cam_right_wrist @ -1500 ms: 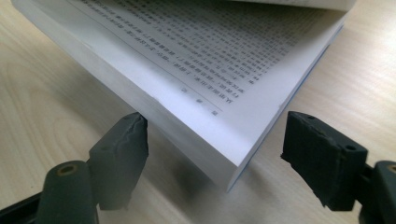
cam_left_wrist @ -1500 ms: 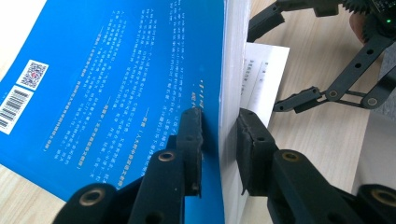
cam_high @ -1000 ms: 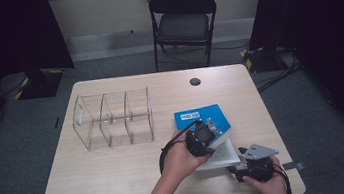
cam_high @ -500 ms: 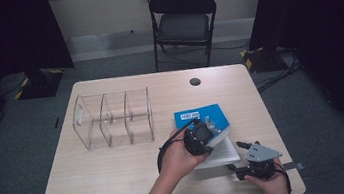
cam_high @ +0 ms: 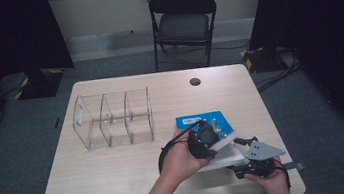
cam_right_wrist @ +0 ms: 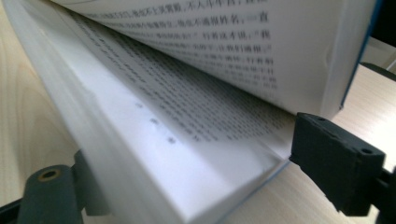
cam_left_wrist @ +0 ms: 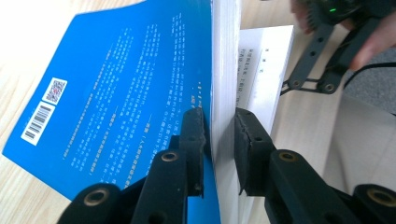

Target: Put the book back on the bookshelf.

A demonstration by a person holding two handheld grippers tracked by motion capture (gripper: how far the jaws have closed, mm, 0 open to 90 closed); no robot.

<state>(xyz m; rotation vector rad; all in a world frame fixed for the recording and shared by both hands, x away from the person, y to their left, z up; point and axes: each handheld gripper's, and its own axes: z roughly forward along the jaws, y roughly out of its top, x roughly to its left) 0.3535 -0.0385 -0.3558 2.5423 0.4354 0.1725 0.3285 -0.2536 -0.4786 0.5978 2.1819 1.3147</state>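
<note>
- Right gripper (cam_high: 252, 163) at the near right edge of the tabletop (cam_high: 121, 184), just nearside of the book (cam_high: 216, 144). Its fingers (cam_right_wrist: 337, 168) stand wide, one on each side of the book's near corner, not pressing on it; they have just been opening, with the lower block of pages between them.
- Right gripper view: the book lies open, lower pages flat on the wood, upper block lifted above them, printed lines readable but blurred near the lens.
- Left gripper (cam_high: 205, 139) sits just left of the book's middle, held in the person's left hand (cam_high: 180, 159). Its fingers (cam_left_wrist: 194, 135) are clamped on the raised part of the book: blue cover plus a thick stack of pages pinched between the pads.
- Left gripper view: blue cover (cam_left_wrist: 121, 88) with a barcode and square code at its far corner; beyond the pinched stack a printed page lies flat, the right gripper past it.
- Book rests on the right half of the tabletop, towards the near edge.
- Clear divided box (cam_high: 112, 119), three compartments, stands left of the book, apart from it.
- Small dark disc (cam_high: 194, 81) on the tabletop beyond the book.
- Folding chair (cam_high: 181, 22) on the floor past the far edge, beyond the book.
</note>
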